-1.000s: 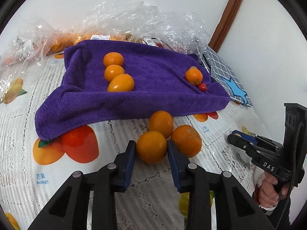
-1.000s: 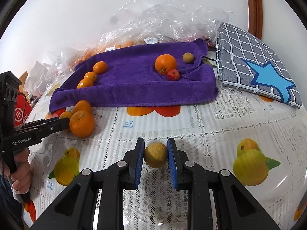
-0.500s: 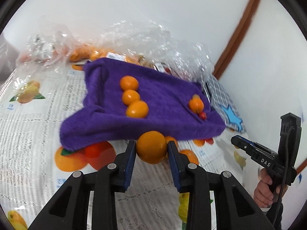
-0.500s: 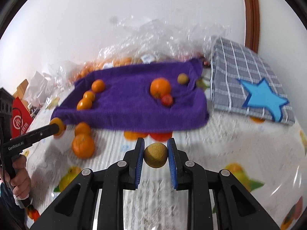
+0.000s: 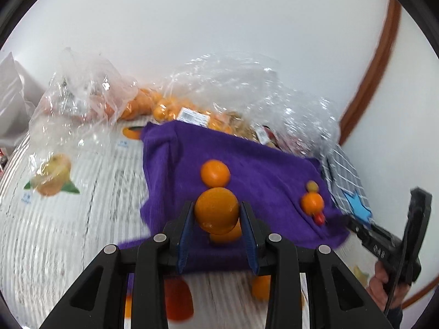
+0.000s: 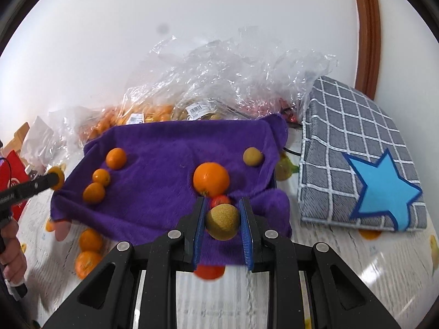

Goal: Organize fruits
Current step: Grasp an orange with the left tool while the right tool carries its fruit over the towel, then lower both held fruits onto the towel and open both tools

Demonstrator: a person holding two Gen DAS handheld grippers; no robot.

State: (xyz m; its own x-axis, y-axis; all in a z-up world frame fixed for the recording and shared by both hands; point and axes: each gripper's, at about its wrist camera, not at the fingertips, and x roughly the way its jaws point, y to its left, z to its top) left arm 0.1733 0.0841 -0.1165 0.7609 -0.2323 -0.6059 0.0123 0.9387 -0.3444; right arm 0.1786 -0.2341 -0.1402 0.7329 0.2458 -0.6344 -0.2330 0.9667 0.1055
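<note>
Left gripper (image 5: 216, 213) clamps an orange (image 5: 216, 210), right gripper (image 6: 222, 220) a brown fruit (image 6: 222, 221); purple towel (image 6: 164, 164) with oranges ahead, plastic bags (image 6: 219, 74) behind.

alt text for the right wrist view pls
The right gripper clamps a round yellow-brown fruit above a purple towel that holds five small oranges, a red fruit and another brownish fruit.

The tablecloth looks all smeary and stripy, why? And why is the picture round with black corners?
Left wrist view: tablecloth streaked by motion blur, while the held orange stays fairly sharp. Right wrist view: the same smear low down. Both views: a fisheye lens bends edges and leaves dark corners.
</note>
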